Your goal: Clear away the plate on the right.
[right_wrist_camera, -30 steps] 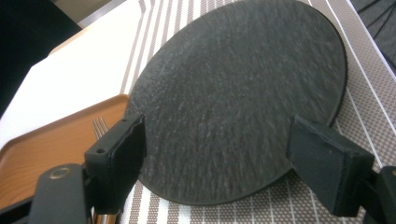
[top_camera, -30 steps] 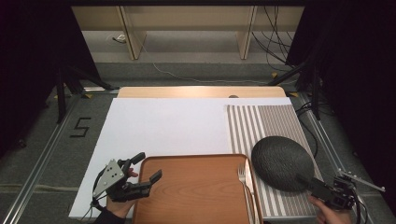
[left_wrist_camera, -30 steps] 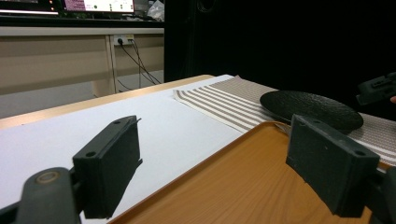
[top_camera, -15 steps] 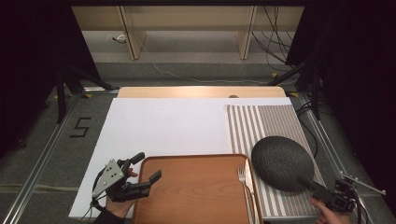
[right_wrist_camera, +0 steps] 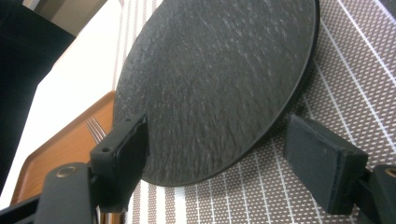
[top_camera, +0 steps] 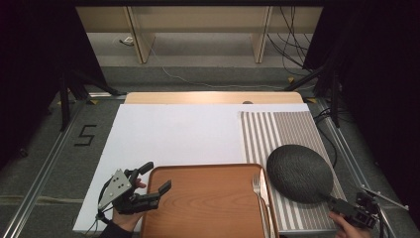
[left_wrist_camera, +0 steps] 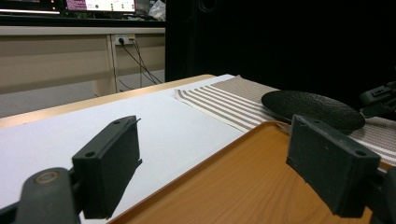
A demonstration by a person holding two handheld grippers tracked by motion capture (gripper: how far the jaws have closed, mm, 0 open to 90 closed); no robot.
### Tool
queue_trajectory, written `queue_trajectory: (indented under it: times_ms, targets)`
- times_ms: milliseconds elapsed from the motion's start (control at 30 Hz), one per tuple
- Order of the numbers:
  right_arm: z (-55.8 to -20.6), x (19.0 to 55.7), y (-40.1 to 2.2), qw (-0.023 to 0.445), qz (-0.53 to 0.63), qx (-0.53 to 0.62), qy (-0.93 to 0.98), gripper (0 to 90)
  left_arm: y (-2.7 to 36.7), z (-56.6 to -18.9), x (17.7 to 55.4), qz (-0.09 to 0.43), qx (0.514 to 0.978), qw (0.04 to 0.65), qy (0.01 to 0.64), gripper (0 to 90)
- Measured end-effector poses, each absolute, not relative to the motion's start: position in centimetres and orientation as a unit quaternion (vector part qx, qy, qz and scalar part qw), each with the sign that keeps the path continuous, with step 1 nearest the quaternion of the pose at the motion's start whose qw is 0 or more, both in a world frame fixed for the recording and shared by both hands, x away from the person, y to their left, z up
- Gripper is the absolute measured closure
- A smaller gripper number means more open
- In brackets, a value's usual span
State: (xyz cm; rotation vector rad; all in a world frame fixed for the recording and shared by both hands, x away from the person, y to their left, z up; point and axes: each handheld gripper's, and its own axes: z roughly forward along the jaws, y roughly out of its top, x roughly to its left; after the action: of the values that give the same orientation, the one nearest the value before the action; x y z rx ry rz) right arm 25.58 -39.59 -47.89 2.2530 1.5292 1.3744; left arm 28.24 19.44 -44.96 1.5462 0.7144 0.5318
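Counter [top_camera: 173, 134]: white-covered, carrying everything; far left part bare.
Striped mat [top_camera: 277, 129]: along the counter's right edge, from the far side to the near edge.
Tray [top_camera: 208, 203]: wooden, at the middle of the near edge, its right rim touching the mat.
Plate [top_camera: 299, 173]: dark and round, on the near half of the mat, toward the near right corner, just beside the tray's right rim.
Fork [top_camera: 257, 191]: inside the tray, against its right rim, tines toward the far edge.
Left gripper [top_camera: 158, 176]: at the tray's left rim, fingers wide apart, holding nothing.
Right gripper [top_camera: 339, 202]: at the near right corner, fingers [right_wrist_camera: 122, 154] spread to either side of the plate's near rim, not pinching it.
Change: next to none since a second ago; same spot for the plate, same stance for both grippers.
Meaning: likely a pause, with the plate either just set down or about to be gripped; no telling which.
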Motion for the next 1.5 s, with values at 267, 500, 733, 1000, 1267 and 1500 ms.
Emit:
queue_trajectory:
  times_ms: [267,500,733,1000,1267,1500]
  targets:
    - [-48.3,25.7,-39.6,0.024,0.456,0.743,0.489,24.2,19.4,-45.0,28.2,0.232,0.676,0.627,0.311,16.7]
    - [-48.8,25.8,-39.6,0.004,0.461,0.750,0.474,25.0,19.4,-45.0,28.2,0.233,0.675,0.627,0.311,16.7]
    - [-49.1,25.9,-39.8,-0.011,0.469,0.756,0.457,26.2,19.4,-45.0,28.2,0.233,0.675,0.627,0.311,16.7]
    - [-49.4,26.0,-39.5,-0.026,0.477,0.762,0.438,28.6,19.4,-45.0,28.2,0.233,0.676,0.626,0.312,16.7]
    - [-50.0,26.2,-39.8,-0.050,0.493,0.772,0.399,35.1,19.4,-45.0,28.2,0.233,0.675,0.627,0.311,16.8]
    - [-50.4,26.3,-39.8,-0.062,0.501,0.777,0.376,40.0,19.4,-45.0,28.3,0.234,0.675,0.626,0.312,16.8]
